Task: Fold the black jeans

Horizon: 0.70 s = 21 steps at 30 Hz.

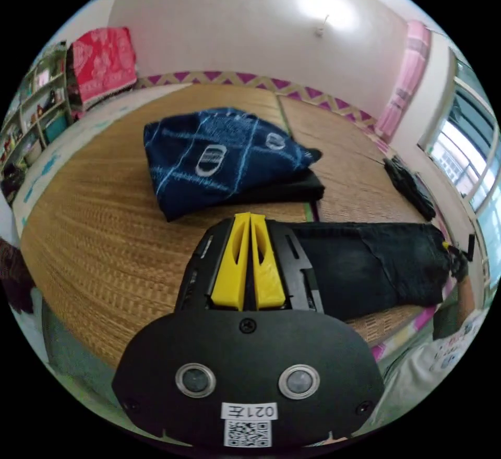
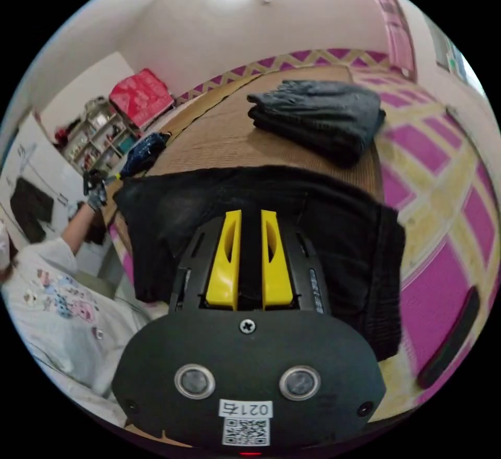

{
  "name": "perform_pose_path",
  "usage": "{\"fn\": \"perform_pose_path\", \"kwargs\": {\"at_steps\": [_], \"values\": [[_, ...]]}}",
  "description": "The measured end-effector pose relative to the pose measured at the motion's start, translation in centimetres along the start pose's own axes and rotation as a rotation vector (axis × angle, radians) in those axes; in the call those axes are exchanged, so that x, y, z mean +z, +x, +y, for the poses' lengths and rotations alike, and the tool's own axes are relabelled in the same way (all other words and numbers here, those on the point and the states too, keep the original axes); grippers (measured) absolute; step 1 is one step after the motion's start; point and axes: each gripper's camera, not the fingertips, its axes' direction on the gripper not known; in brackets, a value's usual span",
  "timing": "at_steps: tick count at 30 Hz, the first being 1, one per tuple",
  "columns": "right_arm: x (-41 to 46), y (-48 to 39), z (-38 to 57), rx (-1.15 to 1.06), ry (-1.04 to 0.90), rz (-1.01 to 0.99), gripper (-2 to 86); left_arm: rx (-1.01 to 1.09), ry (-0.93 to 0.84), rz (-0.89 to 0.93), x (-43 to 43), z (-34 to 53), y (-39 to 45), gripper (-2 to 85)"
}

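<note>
Black jeans [image 2: 250,203] lie on a woven mat [image 1: 104,208]; left claw [image 1: 249,219] closed empty, right claw [image 2: 250,216] slightly parted.

— Where is open mat [image 1: 104,229] found?
— Beside the blue pile [image 1: 219,159], in the left gripper view.
— What blocks the far end?
— A grey pile [image 2: 323,115], beyond the jeans [image 2: 334,219].

Both cams low over mat [image 1: 104,229], opposite ends, sharing black jeans [image 2: 292,203].
</note>
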Motion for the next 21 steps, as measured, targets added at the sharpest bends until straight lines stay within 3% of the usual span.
{"fn": "perform_pose_path", "kwargs": {"at_steps": [5, 8, 12, 15, 21], "values": [[4.0, -3.8, -6.8, -0.394, -0.138, 0.319, 9.2, 0.328, -0.138, 0.111, 2.2, -1.3, 9.2, 4.2], [7.1, -3.4, -10.1, -0.533, -0.239, 0.362, 9.6, 0.471, -0.206, 0.102, 5.1, -1.1, 13.4, 6.4], [8.9, -1.4, -13.4, -0.547, -0.328, 0.289, 9.2, 0.561, -0.28, 0.121, 8.0, -0.2, 15.7, 9.6], [9.2, -0.8, -14.4, -0.57, -0.383, 0.15, 2.6, 0.578, -0.332, 0.128, 8.8, 0.8, 15.7, 10.4], [4.8, -2.6, -13.6, -0.621, -0.25, 0.099, -0.3, 0.647, -0.332, 0.12, 7.6, 2.6, 16.4, 0.3]]}}
